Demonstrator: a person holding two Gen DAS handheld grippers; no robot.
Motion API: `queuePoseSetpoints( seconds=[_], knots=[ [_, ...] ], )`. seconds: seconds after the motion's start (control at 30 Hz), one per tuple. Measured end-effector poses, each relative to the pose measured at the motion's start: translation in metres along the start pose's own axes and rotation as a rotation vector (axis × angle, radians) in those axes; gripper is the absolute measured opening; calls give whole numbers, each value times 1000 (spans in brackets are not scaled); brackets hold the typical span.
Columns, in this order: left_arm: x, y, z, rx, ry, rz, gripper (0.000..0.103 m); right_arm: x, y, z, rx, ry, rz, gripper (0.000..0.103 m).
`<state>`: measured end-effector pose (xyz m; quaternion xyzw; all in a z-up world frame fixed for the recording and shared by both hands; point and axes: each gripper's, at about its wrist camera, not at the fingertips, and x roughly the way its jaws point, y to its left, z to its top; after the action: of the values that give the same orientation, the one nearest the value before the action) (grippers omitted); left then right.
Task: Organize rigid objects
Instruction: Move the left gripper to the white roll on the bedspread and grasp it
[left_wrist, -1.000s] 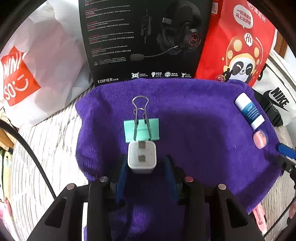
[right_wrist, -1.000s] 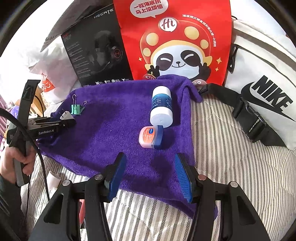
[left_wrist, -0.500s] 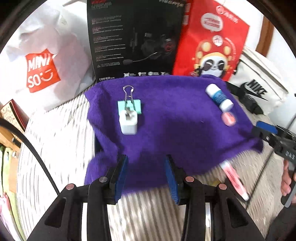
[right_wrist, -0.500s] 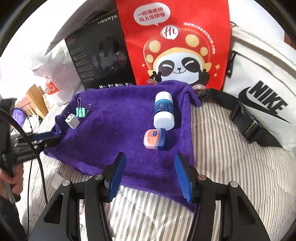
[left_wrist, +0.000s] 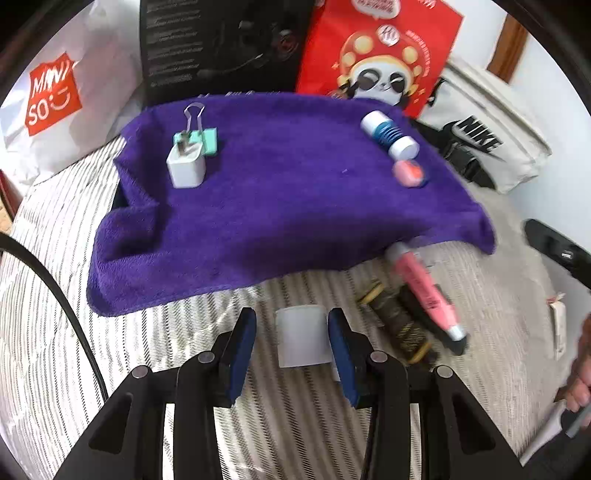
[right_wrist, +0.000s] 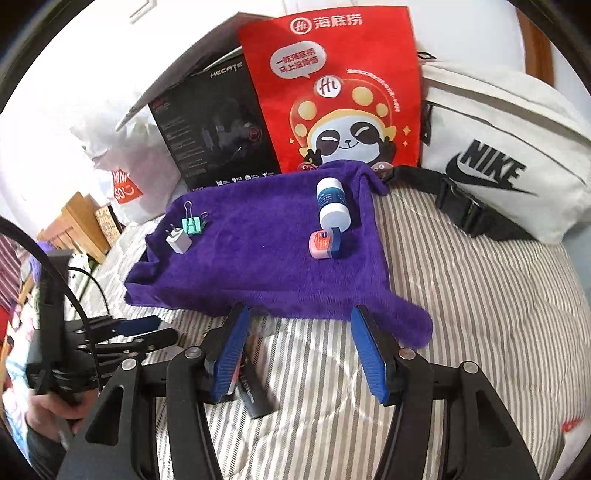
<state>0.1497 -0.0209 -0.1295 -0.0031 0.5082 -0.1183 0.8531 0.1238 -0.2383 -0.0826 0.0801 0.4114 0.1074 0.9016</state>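
A purple towel (left_wrist: 288, 206) (right_wrist: 266, 258) lies on the striped bed. On it stand a white charger plug (left_wrist: 185, 165) (right_wrist: 178, 240) beside a green binder clip (left_wrist: 199, 136) (right_wrist: 192, 223) at the left, and a white-and-blue bottle (left_wrist: 389, 134) (right_wrist: 332, 206) with a small pink tin (left_wrist: 408, 173) (right_wrist: 324, 243) at the right. My left gripper (left_wrist: 291, 332) is open around a white block (left_wrist: 303, 336) on the bed in front of the towel. My right gripper (right_wrist: 299, 343) is open and empty above the towel's near edge.
A pink tube (left_wrist: 424, 288) and a dark patterned stick (left_wrist: 399, 325) lie right of the white block. A black headset box (right_wrist: 214, 129), a red panda bag (right_wrist: 340, 92), a white Nike bag (right_wrist: 498, 158) and a Miniso bag (left_wrist: 55, 96) stand behind the towel.
My left gripper has let go of the charger plug on the towel and pulled back toward the front, now straddling the white block. My right gripper has drawn back a little.
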Motion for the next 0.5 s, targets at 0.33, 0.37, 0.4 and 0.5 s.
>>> queuePoseSetpoints(
  seconds=[0.33, 0.37, 0.4, 0.5],
  knots=[
    [1, 4, -7, 34, -17, 48, 39, 0, -9, -16, 5, 30, -20, 57],
    [1, 3, -7, 37, -20, 52, 39, 2, -8, -18, 1, 37, -22, 57],
    [2, 1, -7, 41, -25, 60, 38, 4, -8, -20, -3, 45, -22, 57],
    [3, -3, -7, 84, -38, 108, 29, 9, -6, -25, -8, 62, -15, 57]
  ],
)
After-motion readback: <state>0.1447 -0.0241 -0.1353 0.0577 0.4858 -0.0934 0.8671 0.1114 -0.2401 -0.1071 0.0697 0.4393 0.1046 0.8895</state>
